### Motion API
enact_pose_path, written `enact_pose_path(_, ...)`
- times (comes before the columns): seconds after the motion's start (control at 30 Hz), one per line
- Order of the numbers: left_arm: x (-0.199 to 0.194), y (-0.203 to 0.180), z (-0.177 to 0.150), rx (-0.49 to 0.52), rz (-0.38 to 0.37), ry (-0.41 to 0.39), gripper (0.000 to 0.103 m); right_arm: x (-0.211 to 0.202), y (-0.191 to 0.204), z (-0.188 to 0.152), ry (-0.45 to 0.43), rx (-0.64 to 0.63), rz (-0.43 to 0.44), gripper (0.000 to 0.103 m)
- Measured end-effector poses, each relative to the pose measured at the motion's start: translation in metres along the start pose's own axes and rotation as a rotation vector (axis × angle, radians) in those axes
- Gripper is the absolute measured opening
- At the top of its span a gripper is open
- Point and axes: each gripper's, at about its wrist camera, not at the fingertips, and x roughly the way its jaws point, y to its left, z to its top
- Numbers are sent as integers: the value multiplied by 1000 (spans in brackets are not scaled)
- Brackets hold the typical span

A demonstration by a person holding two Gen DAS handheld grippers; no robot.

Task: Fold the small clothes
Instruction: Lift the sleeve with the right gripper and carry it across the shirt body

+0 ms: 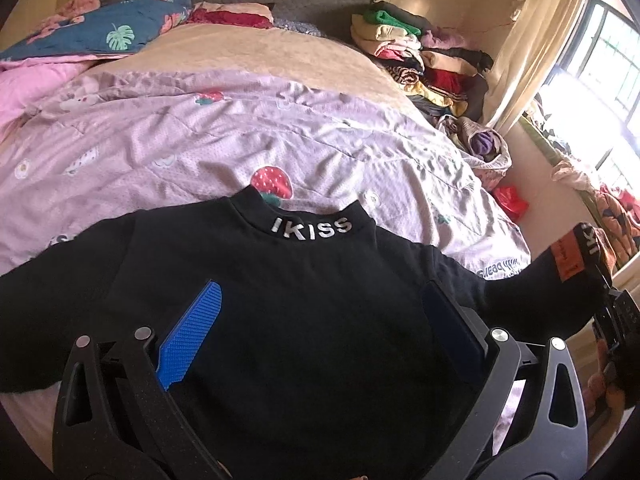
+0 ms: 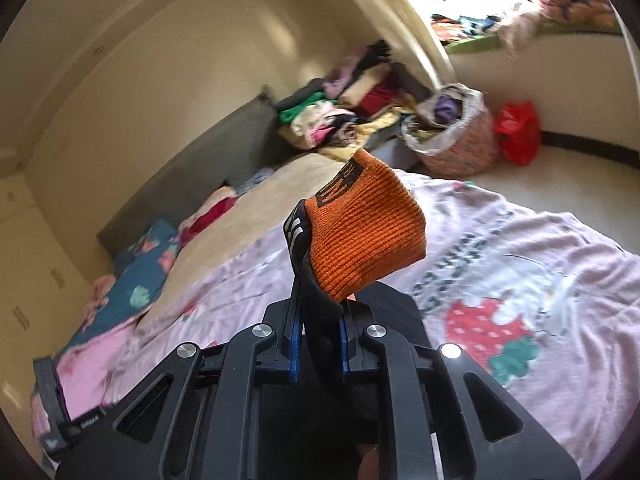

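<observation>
A small black top point(image 1: 288, 280) with "IKISS" on its collar lies flat on the pink strawberry-print bedspread point(image 1: 200, 132). My left gripper point(image 1: 320, 308) is open just above the top's chest, with its blue pads point(image 1: 192, 336) spread wide on either side. My right gripper point(image 2: 318, 336) is shut on the end of the top's right sleeve point(image 1: 532, 280), whose orange cuff point(image 2: 364, 232) sticks up past the fingers. In the left wrist view the right gripper point(image 1: 612, 312) holds that sleeve out at the right edge, lifted off the bed.
A pile of folded clothes point(image 1: 420, 52) sits at the far right of the bed. A basket of clothes point(image 2: 456, 132) and a red bag point(image 2: 518, 132) stand on the floor beside it. Blue floral bedding point(image 1: 108, 24) lies at the head. A curtain and window are at the right.
</observation>
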Motion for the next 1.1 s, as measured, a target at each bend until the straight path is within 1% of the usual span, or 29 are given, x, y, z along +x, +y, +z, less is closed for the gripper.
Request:
enact_pose_path(0.17, -9, 15, 1, -37, -44, 0, 94, 7, 39, -13, 30, -93, 55, 13)
enact_pose_path(0.27, -14, 24, 1, -57, -86, 9, 94, 13, 62, -25, 57, -149, 87, 13)
enact_pose_path(0.37, -19, 34, 1, -86, -125, 11, 94, 17, 84, -37, 84, -208, 112, 13)
enact_pose_path(0.5, -23, 48, 4, -130, -175, 24, 94, 25, 110, -47, 113, -256, 130, 13)
enact_pose_path(0.6, -27, 60, 7, -151, -188, 24, 94, 32, 137, -62, 140, -298, 154, 13)
enact_pose_path(0.67, -31, 68, 8, -160, -188, 24, 94, 37, 150, -71, 161, -312, 163, 13)
enact_pose_path(0.83, -36, 90, 9, -197, -218, 35, 94, 48, 184, -97, 196, -358, 194, 13)
enact_pose_path(0.97, -37, 103, 5, -210, -234, 41, 94, 57, 199, -116, 224, -402, 199, 13)
enact_pose_path(1.1, -34, 118, -1, -252, -258, 55, 94, 68, 210, -138, 268, -450, 190, 16)
